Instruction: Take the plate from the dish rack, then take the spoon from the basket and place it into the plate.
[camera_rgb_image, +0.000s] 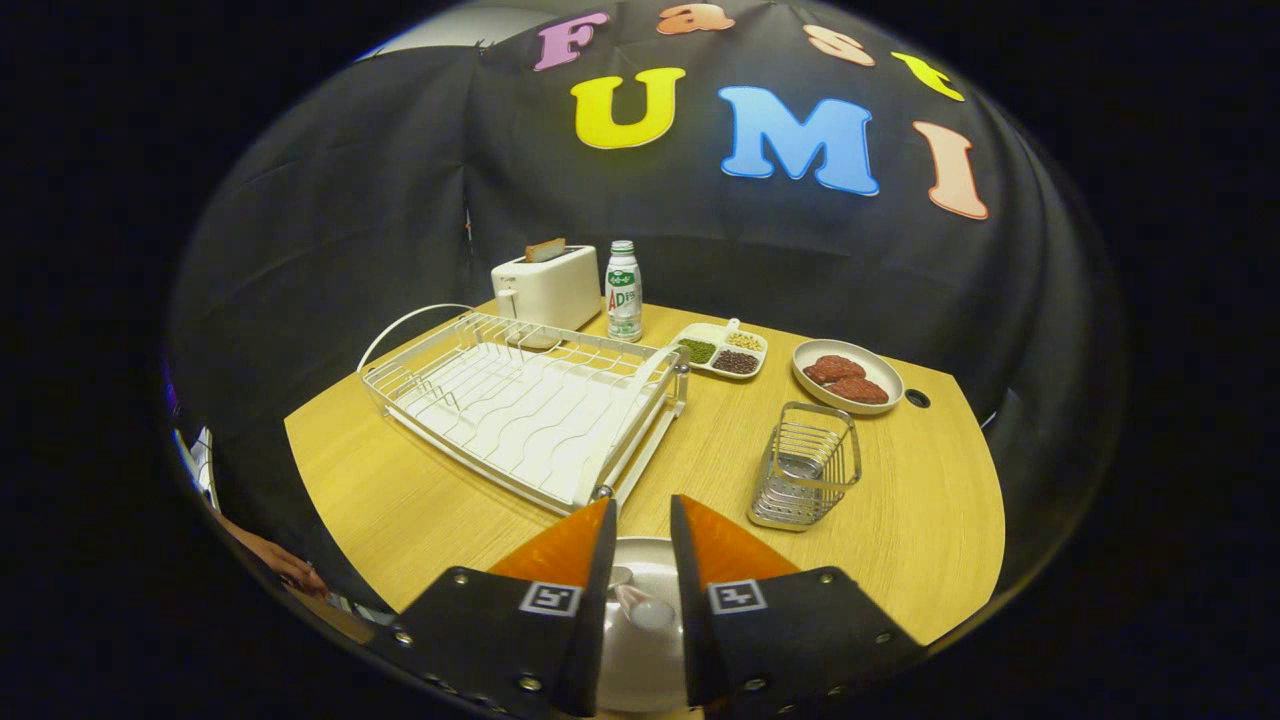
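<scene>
Now the fingers (640, 540) hang low over the near edge of the tabletop (900, 520), parted by a narrow gap and gripping nothing that I can make out. Right beneath them sits the plate (640, 640), out of the rack and flat on the wood. Something pale and rounded lies in it between the fingers, and that looks like the spoon (640, 605), bowl toward us, though it is small and partly hidden, so I won't swear to it.

Up at eleven o'clock from the fingers, the rack (530, 410) stands bare of dishes. At two o'clock, just beyond the fingers, is the wire basket (805, 465); a dull shape shows inside through the wires, and I cannot tell what it is. Farther back, at twelve to one o'clock, stand a toaster (545, 285), a bottle (624, 290), a divided tray (722, 350) of beans and a dish (848, 375) of reddish pieces.

By my reading this is the closing step: plate down, spoon apparently in it, fingers loosened. If so, the next move calls for a straight lift up and back, keeping the fingers apart so neither one snags the spoon or nudges the plate's rim.
</scene>
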